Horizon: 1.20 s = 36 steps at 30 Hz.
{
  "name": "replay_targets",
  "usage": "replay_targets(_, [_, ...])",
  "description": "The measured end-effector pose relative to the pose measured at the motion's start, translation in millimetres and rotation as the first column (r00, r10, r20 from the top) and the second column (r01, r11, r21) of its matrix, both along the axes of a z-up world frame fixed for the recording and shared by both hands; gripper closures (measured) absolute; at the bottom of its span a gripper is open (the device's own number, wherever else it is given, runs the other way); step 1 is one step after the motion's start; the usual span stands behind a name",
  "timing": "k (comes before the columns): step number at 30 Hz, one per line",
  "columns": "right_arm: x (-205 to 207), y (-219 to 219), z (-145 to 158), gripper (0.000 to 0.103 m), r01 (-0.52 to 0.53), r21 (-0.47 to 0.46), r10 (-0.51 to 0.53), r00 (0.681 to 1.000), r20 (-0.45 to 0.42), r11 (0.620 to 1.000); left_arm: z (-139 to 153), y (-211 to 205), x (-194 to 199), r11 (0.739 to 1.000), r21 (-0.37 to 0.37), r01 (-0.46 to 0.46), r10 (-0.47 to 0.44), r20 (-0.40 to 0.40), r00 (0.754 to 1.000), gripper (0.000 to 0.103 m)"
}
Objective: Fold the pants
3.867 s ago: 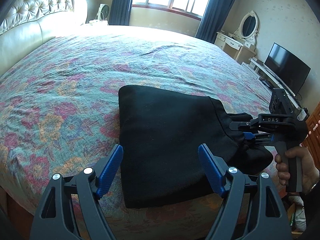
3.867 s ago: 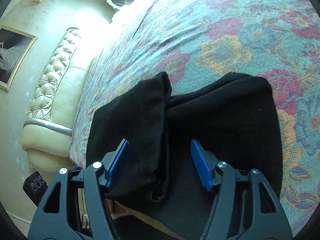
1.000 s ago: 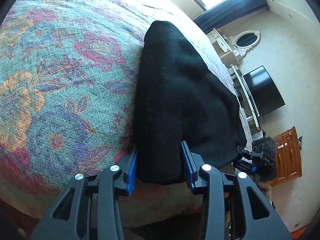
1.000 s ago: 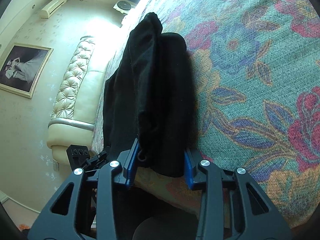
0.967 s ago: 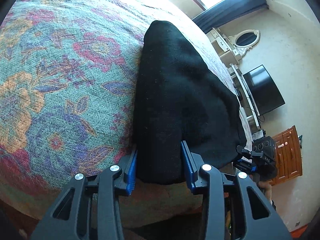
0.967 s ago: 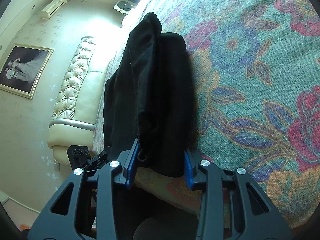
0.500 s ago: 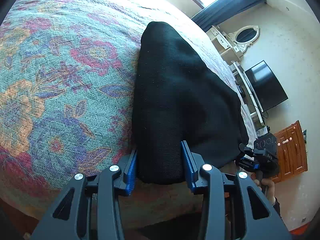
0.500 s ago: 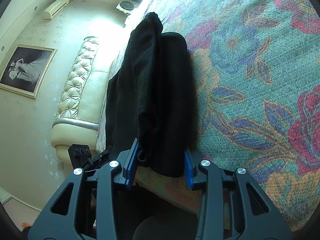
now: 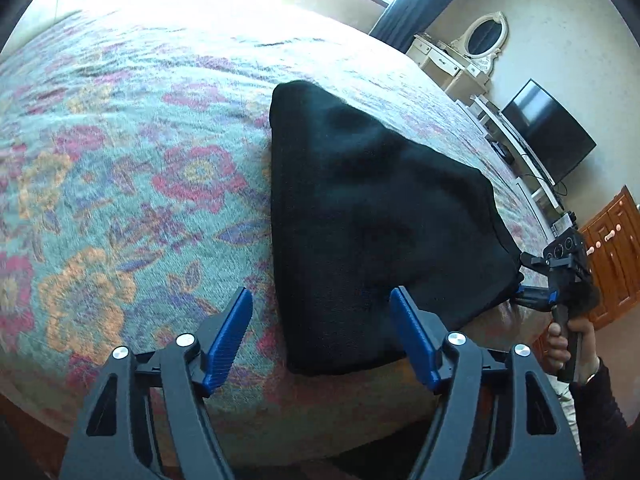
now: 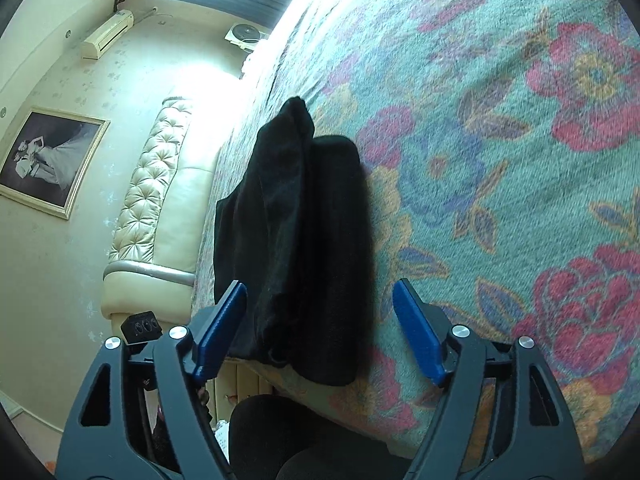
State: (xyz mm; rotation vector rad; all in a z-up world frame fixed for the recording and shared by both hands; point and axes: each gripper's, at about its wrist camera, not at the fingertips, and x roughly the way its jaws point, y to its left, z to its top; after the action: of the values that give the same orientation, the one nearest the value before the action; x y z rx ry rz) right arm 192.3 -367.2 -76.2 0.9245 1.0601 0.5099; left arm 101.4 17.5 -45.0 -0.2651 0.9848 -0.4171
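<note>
Bare bedspread [image 9: 120,208] left of folded pants [image 9: 360,216]

Sunlit bedroom: floral bedspread [image 9: 120,184], tufted headboard [image 10: 156,184], dark television [image 9: 548,132], framed picture [image 10: 48,160], blue curtains [image 9: 412,8]

left gripper [image 9: 320,334]: jaws just spread, pads now clear of the folded pants [image 9: 360,220], backed off its near corner
right gripper [image 10: 318,326]: jaws likewise just spread, pants' near edge released

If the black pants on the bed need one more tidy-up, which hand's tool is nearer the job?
Probably the right tool: the pants' uneven, bunched layers lie directly between its just-opened jaws. The left tool, also just opened, faces a smooth folded edge on the floral bedspread.
</note>
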Motion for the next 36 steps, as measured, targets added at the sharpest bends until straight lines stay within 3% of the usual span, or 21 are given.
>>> replay_targets(4, [29.7, 3.3, -4.6, 0.019, -0.026, 0.006, 0.026, 0.999, -0.027, 1.0, 1.3, 7.4, 22.8, 1.0, 0.004, 0.002, -0.002, 0.004, 1.0, 0.026])
replay_targets(15, [101.4, 22.0, -13.0, 0.013, -0.08, 0.058, 0.082, 0.996, -0.03, 0.995, -20.2, 4.5, 97.4, 0.998, -0.069, 0.009, -0.015, -0.079, 0.997, 0.025])
replay_targets(28, [121.6, 23.0, -12.9, 0.01, -0.118, 0.092, 0.121, 0.992, -0.027, 0.989, -43.5, 1.2, 162.4, 0.984, -0.18, -0.004, -0.023, -0.15, 0.988, 0.024])
replay_targets(34, [128.0, 22.9, -13.9, 0.01, -0.134, 0.105, 0.137, 0.99, -0.022, 0.985, -53.9, 7.9, 171.5, 0.949, -0.314, 0.001, -0.058, -0.171, 0.984, 0.018])
replay_targets(36, [131.0, 24.8, -13.7, 0.01, -0.135, 0.107, 0.138, 0.99, -0.02, 0.985, -52.4, 6.8, 169.7, 0.95, -0.312, 0.012, -0.068, -0.171, 0.983, 0.018])
